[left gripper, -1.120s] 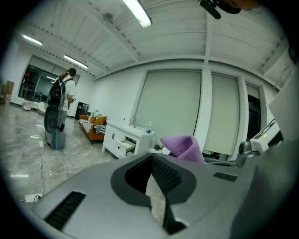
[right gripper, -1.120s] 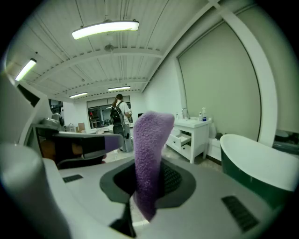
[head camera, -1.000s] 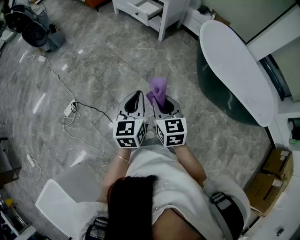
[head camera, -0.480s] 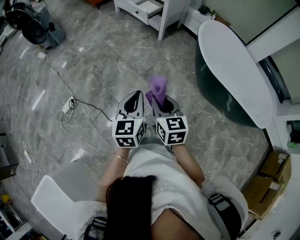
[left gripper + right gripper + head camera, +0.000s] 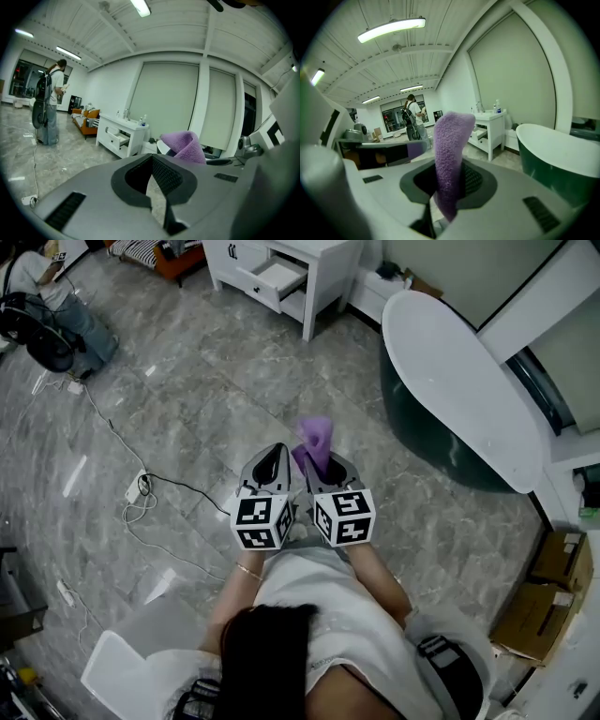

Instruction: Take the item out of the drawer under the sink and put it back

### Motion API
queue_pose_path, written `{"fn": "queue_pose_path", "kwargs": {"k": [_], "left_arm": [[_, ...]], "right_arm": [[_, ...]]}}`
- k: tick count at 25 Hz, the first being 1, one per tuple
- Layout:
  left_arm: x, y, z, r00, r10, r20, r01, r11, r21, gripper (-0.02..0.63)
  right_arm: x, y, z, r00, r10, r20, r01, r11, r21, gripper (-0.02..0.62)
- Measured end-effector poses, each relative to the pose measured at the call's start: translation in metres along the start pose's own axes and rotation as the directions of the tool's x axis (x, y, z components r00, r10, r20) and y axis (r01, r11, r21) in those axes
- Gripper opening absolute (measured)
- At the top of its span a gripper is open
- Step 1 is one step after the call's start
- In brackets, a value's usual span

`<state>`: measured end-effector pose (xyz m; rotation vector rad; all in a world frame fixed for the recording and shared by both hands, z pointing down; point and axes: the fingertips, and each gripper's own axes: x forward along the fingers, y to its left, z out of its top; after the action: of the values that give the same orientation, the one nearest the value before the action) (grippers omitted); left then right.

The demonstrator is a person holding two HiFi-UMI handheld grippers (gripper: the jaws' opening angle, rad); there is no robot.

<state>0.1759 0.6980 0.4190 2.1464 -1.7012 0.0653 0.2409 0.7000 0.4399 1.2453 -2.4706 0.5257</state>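
Right claw [image 5: 325, 465] clamped on purple cloth [image 5: 316, 434], held up over the floor [image 5: 187, 399] | left claw [image 5: 273, 457] closed together, empty | open drawer [image 5: 274, 276] of white cabinet [image 5: 330, 261] nearer than before | cloth likely going back in.

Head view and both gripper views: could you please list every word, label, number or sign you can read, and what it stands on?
No text here is readable.
Left marker cube and right marker cube: black-and-white square patterns only, no letters.
Cardboard boxes: any print too small to read.
Bottles on the white vanity: labels too small to read.
Purple cloth: no tag or print shows.
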Motion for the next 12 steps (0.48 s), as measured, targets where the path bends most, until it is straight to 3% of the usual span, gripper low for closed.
{"fn": "queue_pose_path", "kwargs": {"k": [12], "left_arm": [[0.101, 0.066, 0.044, 0.993, -0.109, -0.049, 0.108, 0.994, -0.021, 0.004]], "right_arm": [[0.106, -0.027, 0.053, 0.994, -0.101, -0.031, 0.102, 0.994, 0.029, 0.089]]}}
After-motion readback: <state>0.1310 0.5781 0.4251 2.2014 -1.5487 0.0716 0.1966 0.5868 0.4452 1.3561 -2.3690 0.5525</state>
